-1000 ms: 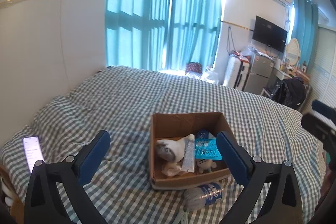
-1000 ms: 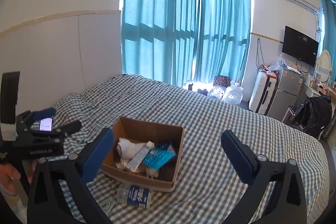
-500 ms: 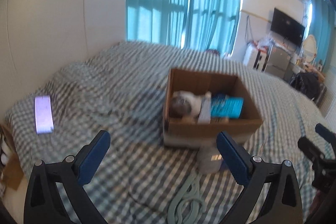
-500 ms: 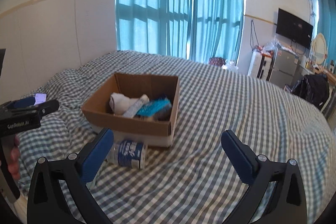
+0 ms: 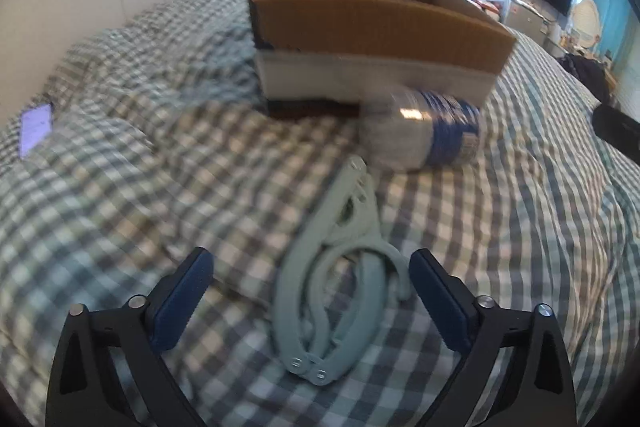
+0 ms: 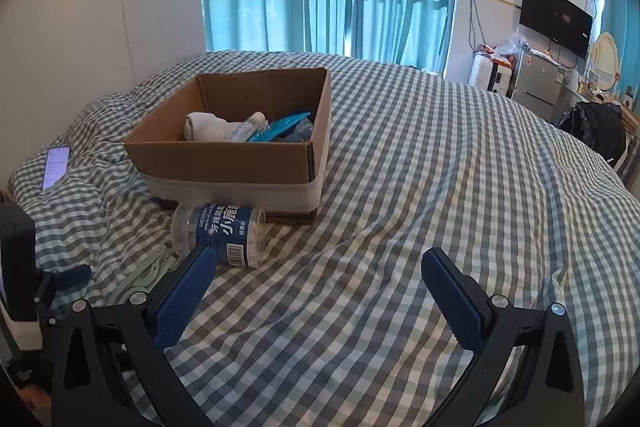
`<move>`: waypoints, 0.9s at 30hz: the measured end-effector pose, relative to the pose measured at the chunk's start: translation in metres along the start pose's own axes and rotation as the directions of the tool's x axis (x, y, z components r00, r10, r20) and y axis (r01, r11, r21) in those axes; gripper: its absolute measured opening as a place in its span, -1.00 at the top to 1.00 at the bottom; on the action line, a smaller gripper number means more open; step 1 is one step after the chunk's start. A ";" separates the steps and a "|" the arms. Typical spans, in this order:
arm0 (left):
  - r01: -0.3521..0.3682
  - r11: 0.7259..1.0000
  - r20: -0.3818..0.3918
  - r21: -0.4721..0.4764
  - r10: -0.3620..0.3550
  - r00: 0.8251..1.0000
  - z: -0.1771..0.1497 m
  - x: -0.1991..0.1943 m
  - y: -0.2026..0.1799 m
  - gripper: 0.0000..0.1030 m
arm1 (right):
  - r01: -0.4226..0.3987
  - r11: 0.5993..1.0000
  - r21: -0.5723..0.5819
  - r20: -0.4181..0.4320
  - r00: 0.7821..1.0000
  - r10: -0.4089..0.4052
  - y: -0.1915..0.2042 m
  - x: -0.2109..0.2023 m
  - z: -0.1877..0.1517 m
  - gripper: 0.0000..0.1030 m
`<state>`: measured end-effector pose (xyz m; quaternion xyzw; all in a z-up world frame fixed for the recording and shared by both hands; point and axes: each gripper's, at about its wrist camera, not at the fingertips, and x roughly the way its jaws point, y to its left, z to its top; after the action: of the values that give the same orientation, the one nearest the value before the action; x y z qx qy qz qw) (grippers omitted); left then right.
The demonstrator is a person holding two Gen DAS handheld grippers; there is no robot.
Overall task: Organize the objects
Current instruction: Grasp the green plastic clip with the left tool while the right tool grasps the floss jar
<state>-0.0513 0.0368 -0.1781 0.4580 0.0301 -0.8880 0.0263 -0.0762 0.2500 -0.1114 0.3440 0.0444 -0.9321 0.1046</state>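
On the bed (image 6: pixel 420 155), near its head end, I have the box (image 6: pixel 224 163) with a white cloth, a tube and a blue packet already inside. Two items lie outside it: the jar (image 6: pixel 224 233) on its side, touching the box's front wall, and the hanger (image 5: pixel 336 275), a pale green folding one, just in front of the jar.

Left tool (image 5: pixel 310 293): released, jaws spread wide, low over the bed, with the hanger's ring section between the fingers. No contact is visible. Right tool (image 6: pixel 318 291): released, holding nothing, over bare bedding to the right of the jar.

Step in hand, as I judge it: pickup of the hanger by the left tool. The task looks partly done, with two items left to box.

Next move calls for:
1. Lowering the left tool until the pads flank the hanger's arms.
2. Closing on the thicker folded section, not the thin ring.
3. Lifting clear of the jar before moving to the box.

A phone (image 6: pixel 56 167) lies farther left on the bed.
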 end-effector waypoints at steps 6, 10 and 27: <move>0.020 0.995 -0.034 0.100 -0.017 0.999 -0.014 0.008 -0.016 -0.31 | 0.014 1.000 0.010 -0.025 1.000 -0.014 0.001 0.004 -0.005 -1.00; 0.045 0.994 -0.035 0.104 -0.041 0.999 -0.010 0.000 -0.013 -0.26 | 0.021 1.000 0.020 -0.039 0.999 -0.020 0.000 0.006 -0.009 -1.00; 0.133 0.991 0.067 -0.026 -0.131 0.989 0.057 -0.011 0.054 0.72 | -0.056 0.998 0.004 -0.109 0.993 0.056 0.043 0.040 -0.002 -1.00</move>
<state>-0.0868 -0.0213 -0.1376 0.4254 0.0731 -0.9017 -0.0244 -0.0947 0.2019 -0.1391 0.3953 0.0400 -0.9087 0.1279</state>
